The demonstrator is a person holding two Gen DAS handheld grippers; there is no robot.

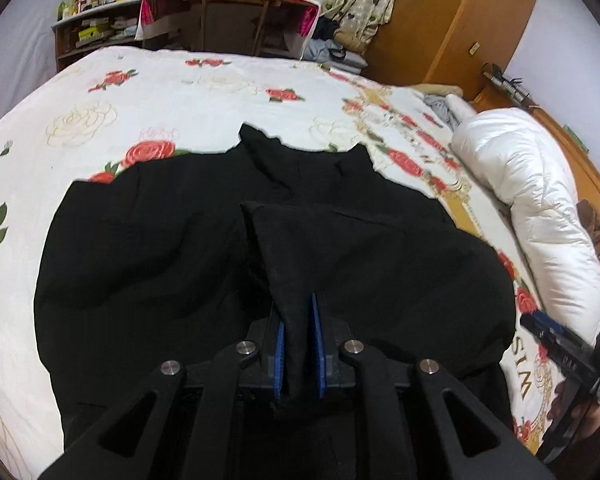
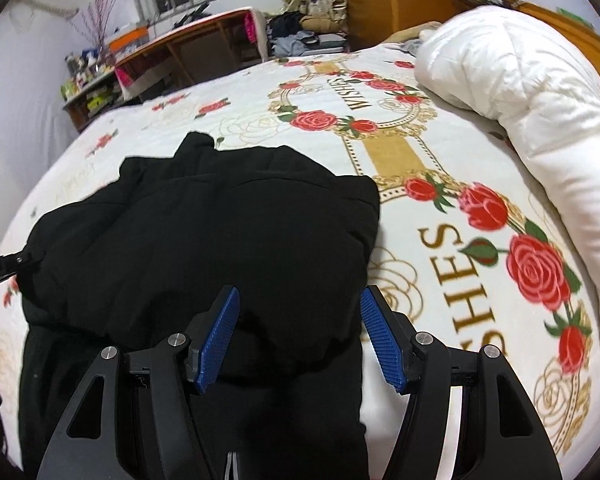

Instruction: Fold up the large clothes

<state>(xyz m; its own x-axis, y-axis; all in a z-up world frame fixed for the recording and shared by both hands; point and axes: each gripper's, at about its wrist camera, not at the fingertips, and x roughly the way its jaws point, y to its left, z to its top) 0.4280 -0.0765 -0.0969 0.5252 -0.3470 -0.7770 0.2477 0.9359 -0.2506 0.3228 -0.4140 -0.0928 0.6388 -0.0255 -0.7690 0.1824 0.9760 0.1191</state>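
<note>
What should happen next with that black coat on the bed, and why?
Probably close the right gripper on the black coat. Its blue fingers stand open on either side of the near edge, gripping nothing, while the left gripper is already shut on a pinch of the fabric. With both holding, the next fold could be lifted evenly.

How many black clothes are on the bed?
1. The black garment lies on the rose bedspread; the left hand-held gripper pinches a fold of it, the right hand-held gripper hovers open above it. Layers underneath may be hidden.
</note>
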